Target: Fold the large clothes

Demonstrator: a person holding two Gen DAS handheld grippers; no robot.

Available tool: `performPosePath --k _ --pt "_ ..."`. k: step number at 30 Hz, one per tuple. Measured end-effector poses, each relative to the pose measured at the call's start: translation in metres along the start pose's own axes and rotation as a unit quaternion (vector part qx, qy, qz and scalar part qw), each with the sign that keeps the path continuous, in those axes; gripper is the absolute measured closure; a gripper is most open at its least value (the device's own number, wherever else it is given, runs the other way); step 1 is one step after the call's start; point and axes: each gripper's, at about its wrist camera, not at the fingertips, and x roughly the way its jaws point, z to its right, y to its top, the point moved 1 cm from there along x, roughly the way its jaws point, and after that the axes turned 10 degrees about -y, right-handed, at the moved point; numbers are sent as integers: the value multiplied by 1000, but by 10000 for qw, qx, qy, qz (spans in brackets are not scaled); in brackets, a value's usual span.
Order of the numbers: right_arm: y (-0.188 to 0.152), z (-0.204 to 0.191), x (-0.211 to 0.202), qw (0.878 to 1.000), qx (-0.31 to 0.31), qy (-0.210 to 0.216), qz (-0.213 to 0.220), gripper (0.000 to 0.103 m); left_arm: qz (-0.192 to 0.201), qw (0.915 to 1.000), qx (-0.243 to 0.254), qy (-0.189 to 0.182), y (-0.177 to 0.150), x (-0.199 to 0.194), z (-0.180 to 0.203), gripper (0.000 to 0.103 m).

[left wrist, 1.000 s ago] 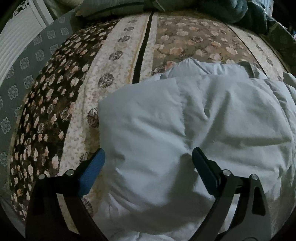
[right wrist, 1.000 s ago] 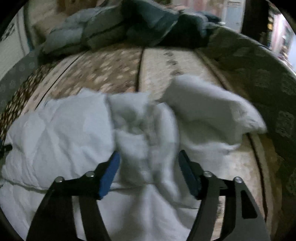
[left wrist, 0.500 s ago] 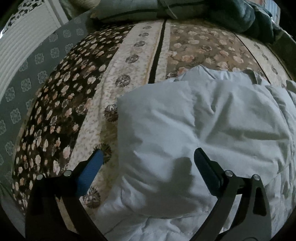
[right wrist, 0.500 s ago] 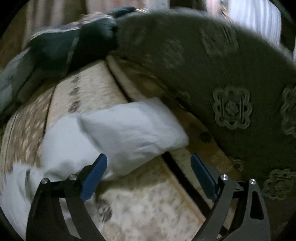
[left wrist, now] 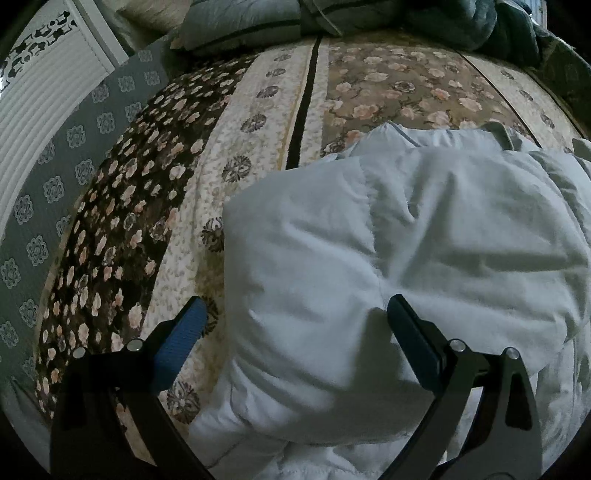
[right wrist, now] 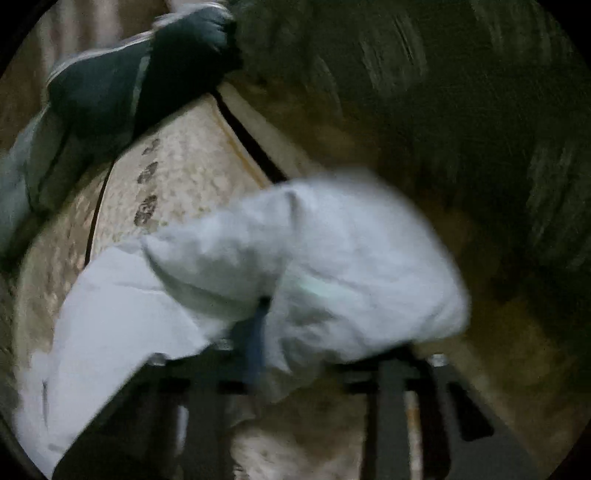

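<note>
A puffy white jacket lies on the flowered bedspread, its left sleeve folded across the body. My left gripper is open and empty, hovering over the jacket's near left edge. In the blurred right wrist view, my right gripper is shut on the jacket's right sleeve, which bunches over the fingers and hides most of them. The sleeve is lifted off the bed.
Dark and grey folded bedding is piled at the far end of the bed and also shows in the right wrist view. A patterned grey bed side runs on the left. A dark green patterned surface rises on the right.
My right gripper went from open beside the right sleeve to shut on it and is moving fast with it. My left gripper drew back slightly from the jacket and stayed open.
</note>
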Motion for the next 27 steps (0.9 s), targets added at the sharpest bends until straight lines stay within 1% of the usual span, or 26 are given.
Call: performPosePath --k 1,2,3,6,7,9,11,13,15,17,19,21,22,25,27 --pt "3 0 -13 9991 -228 -277 214 83 28 10000 20 -23 0 -1 0 5" --pt "6 4 -31 9958 -447 -631 495 83 45 10000 53 -28 1 0 1 5" --pt "10 12 -43 9933 -524 -807 646 84 77 9999 100 3 1 -1 2 5" --pt "25 62 -80 9850 -442 -1406 896 84 178 9998 118 66 2 -3 1 5" --pt "30 78 -92 9830 -387 -1520 949 84 189 9998 103 37 2 -4 1 5" --pt "38 103 -116 9811 -300 -1597 1053 84 228 9997 70 -25 4 -6 -1 5" --pt "41 111 -133 9794 -401 -1618 1141 84 265 9995 30 -157 7 -6 -1 5" --pt "43 114 -141 9823 -423 -1401 1171 84 247 9994 -1 -262 11 -3 0 6" --pt "43 104 -147 9867 -418 -1070 1147 84 196 9994 -1 -293 14 -3 2 6" --pt "37 93 -153 9888 -488 -792 1163 84 196 9990 -73 -405 18 -11 1 6" --pt "29 73 -157 9913 -559 -366 1130 84 224 9985 -155 -465 19 -26 -2 6" --pt "19 50 -163 9914 -673 -33 1125 84 239 9980 -122 -567 14 -45 -4 6" --pt "12 34 -169 9900 -803 108 1152 84 218 9980 -96 -580 13 -49 -4 6" --pt "-9 -10 -181 9849 -1125 514 1215 87 110 9988 -80 -460 4 -63 -8 6" --pt "-29 -41 -190 9806 -1297 872 1187 88 110 9985 -119 -523 -2 -69 -12 6"
